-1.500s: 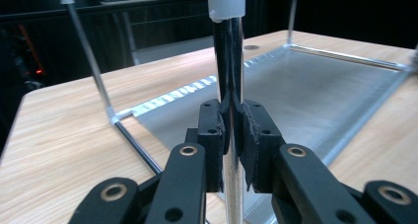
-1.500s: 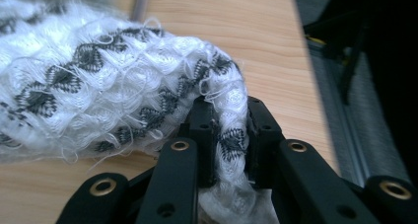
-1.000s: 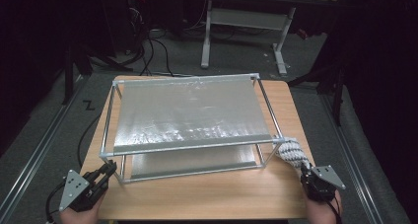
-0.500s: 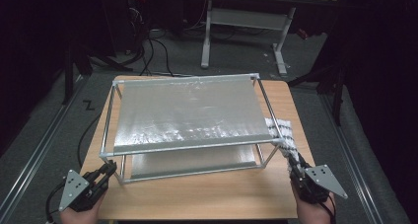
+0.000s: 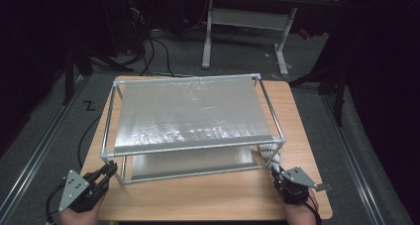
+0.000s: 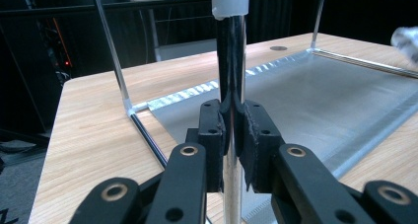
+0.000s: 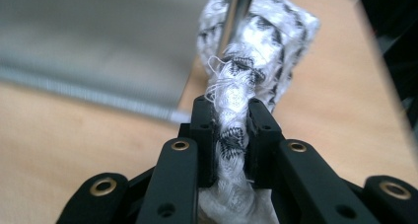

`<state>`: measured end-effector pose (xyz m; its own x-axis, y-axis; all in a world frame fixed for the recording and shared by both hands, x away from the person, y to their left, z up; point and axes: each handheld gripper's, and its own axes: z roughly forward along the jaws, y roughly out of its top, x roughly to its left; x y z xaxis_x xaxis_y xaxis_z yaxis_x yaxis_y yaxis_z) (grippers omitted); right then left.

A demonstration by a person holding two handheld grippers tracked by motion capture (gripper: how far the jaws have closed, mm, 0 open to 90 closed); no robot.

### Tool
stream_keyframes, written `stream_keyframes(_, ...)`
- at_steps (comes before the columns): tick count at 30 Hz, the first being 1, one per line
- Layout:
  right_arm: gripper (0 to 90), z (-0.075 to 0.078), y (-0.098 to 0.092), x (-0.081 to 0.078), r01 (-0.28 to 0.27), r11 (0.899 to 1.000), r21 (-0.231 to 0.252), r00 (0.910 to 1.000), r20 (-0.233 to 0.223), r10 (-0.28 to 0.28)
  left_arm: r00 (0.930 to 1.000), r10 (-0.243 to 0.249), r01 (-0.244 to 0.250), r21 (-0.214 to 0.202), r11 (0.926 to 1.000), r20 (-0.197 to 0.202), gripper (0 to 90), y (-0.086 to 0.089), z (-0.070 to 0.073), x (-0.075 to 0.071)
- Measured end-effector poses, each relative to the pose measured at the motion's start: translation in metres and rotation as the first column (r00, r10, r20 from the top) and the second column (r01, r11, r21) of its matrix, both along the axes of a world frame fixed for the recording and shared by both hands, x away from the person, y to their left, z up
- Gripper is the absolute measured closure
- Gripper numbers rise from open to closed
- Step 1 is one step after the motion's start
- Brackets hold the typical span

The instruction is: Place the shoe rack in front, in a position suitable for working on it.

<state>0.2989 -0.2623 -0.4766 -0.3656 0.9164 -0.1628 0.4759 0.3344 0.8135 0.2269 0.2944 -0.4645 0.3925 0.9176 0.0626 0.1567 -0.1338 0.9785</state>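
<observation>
A metal-tube rack (image 5: 193,146) with two silvery shelves stands on the wooden table (image 5: 208,195). My left gripper (image 5: 110,169) is at the rack's front left corner, shut on its upright leg (image 6: 230,61); the left gripper view has the two pads (image 6: 213,130) pressing the tube from both sides. At the front right corner my right gripper (image 5: 275,173) is shut on a white cloth with a black pattern (image 5: 267,149). In the right gripper view the cloth (image 7: 256,41) bunches up from the jaws and lies against the rack's front right leg (image 7: 236,7).
The rack takes up most of the tabletop; bare wood shows in a strip along the front edge and down the right side (image 5: 297,126). Beyond the table stand a white desk frame (image 5: 247,22) and cables on the dark floor (image 5: 148,46).
My right gripper has carried the cloth leftward, from beside the rack's right side to its front right leg. The left gripper has stayed clamped on its leg.
</observation>
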Motion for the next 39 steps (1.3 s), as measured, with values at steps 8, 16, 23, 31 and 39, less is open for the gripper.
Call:
stream_keyframes(8, 77.5, -0.007, -0.002, 0.006, -0.009, 1.0, 0.011, 0.999, -0.043, 0.01, 1.0, -0.002, 0.002, -0.003, 1.0, 0.001, 80.0, 0.0, 0.0, 0.0)
stream_keyframes(16, 77.5, 0.032, -0.005, -0.008, -0.003, 0.998, 0.058, 0.993, 0.118, -0.004, 1.0, -0.002, 0.002, -0.003, 1.0, 0.001, 80.0, 0.0, 0.0, 0.0)
stream_keyframes(23, 77.5, 0.065, -0.008, -0.025, -0.005, 0.995, 0.104, 0.9662, 0.257, -0.022, 1.0, -0.004, 0.004, -0.003, 1.0, 0.002, 80.0, 0.0, 0.0, 0.0)
stream_keyframes(31, 77.5, 0.045, -0.005, -0.015, -0.013, 0.998, 0.063, 0.9855, 0.17, 0.002, 1.0, -0.005, 0.005, -0.004, 1.0, 0.001, 80.0, 0.001, 0.0, 0.0)
stream_keyframes(39, 77.5, 0.011, -0.004, -0.004, -0.026, 1.0, 0.011, 0.9993, 0.028, 0.026, 1.0, -0.008, 0.008, -0.005, 1.0, 0.0, 80.0, 0.001, 0.0, 0.001)
